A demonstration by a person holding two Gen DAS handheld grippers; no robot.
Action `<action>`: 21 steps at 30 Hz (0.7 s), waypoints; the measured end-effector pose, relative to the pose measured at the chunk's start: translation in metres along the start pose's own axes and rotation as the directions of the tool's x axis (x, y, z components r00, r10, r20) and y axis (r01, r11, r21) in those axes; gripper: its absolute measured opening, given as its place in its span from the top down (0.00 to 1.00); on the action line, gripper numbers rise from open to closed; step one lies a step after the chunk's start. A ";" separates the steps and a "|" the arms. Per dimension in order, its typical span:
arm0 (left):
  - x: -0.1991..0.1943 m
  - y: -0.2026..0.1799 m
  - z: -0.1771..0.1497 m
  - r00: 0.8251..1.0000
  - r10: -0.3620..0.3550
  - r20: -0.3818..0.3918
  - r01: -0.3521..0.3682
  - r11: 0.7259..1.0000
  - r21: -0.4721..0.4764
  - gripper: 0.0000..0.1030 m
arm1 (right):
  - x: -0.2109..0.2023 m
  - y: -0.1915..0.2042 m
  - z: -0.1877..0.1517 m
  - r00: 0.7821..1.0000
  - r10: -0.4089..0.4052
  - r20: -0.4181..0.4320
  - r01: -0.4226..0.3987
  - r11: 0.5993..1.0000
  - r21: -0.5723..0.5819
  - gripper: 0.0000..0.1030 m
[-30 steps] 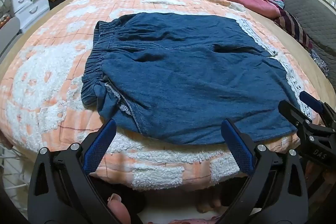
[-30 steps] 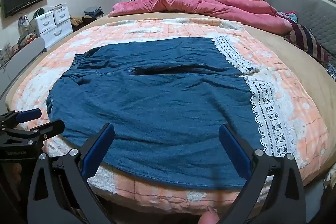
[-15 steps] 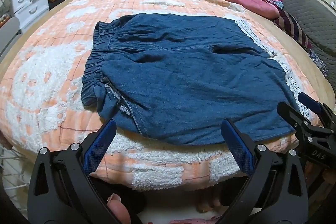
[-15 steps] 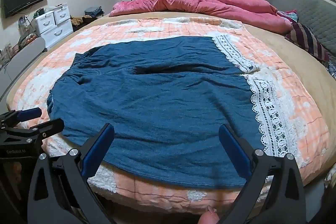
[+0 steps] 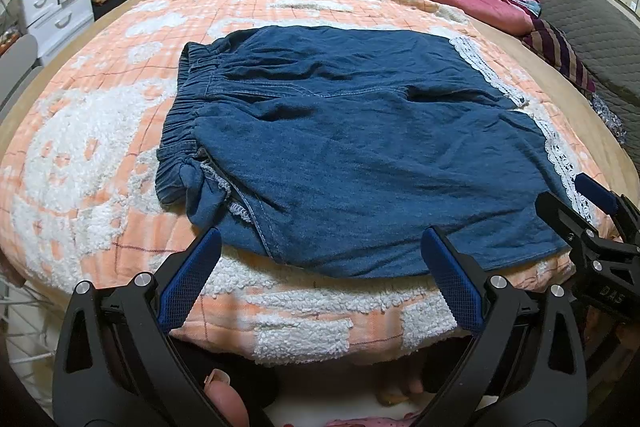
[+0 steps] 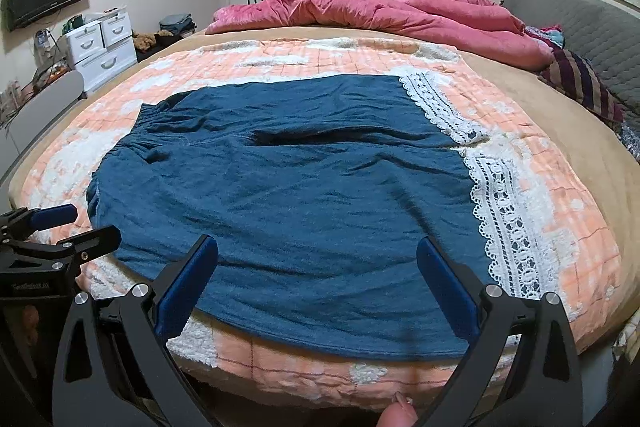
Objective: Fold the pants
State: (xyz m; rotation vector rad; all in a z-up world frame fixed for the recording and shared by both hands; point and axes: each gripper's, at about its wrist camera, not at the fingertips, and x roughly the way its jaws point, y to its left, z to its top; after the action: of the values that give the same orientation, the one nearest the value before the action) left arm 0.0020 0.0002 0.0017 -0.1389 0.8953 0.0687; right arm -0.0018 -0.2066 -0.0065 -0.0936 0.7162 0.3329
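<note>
We noted one pair of denim pants (image 5: 352, 155) lying flat on the bed, on an orange-and-white blanket (image 5: 92, 155), waistband to the left, lace-trimmed hems to the right, near edge just beyond both tools. Left tool (image 5: 320, 267): fingers spread wide, holding nothing, hovering off the near edge of the bed below the waist-side corner. That corner was bunched, with a turned-over flap and frayed seam showing (image 5: 216, 187); we judged that a grab there could catch only the top layer or the flap, so the fold would drag crooked. Right tool (image 6: 318, 271): likewise wide and empty, hovering over the near hem-side edge. The lace trim (image 6: 504, 227) on the right looked open-worked, and we judged a fingertip might snag in it or pinch lace alone and stretch it. The fleecy blanket beneath could also get pinched with the denim and lift along. A dark crease (image 6: 288, 137) across the middle might carry into the fold if not smoothed. Count: one pair of pants, two lace hems, two tools, one orange blanket, one pink quilt (image 6: 380, 11) heaped at the far end, one striped cushion (image 6: 584, 87) at right.
</note>
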 end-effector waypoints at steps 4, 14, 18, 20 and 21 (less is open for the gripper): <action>0.001 0.000 0.001 1.000 0.000 0.002 0.000 1.000 -0.001 0.09 | -0.001 0.000 0.000 1.000 0.001 -0.003 -0.001 1.000 -0.005 0.04; 0.002 -0.002 0.001 1.000 -0.004 0.003 0.004 1.000 0.004 0.09 | -0.001 0.000 -0.001 1.000 0.004 -0.006 -0.004 1.000 0.001 0.04; 0.002 -0.003 0.001 1.000 -0.005 0.003 0.005 1.000 0.004 0.09 | -0.002 0.000 -0.002 1.000 0.003 -0.007 -0.003 1.000 0.003 0.04; 0.002 -0.003 0.001 1.000 -0.005 0.004 0.005 1.000 0.004 0.09 | -0.003 0.000 -0.002 1.000 0.004 -0.006 -0.004 1.000 0.004 0.04; 0.002 -0.003 0.001 1.000 -0.006 0.005 0.006 1.000 0.005 0.09 | -0.003 -0.001 -0.001 1.000 0.004 -0.006 -0.004 1.000 0.003 0.04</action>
State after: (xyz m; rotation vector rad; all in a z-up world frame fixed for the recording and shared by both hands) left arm 0.0046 -0.0027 0.0008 -0.1367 0.8901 0.0610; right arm -0.0044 -0.2082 -0.0058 -0.0901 0.7229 0.3352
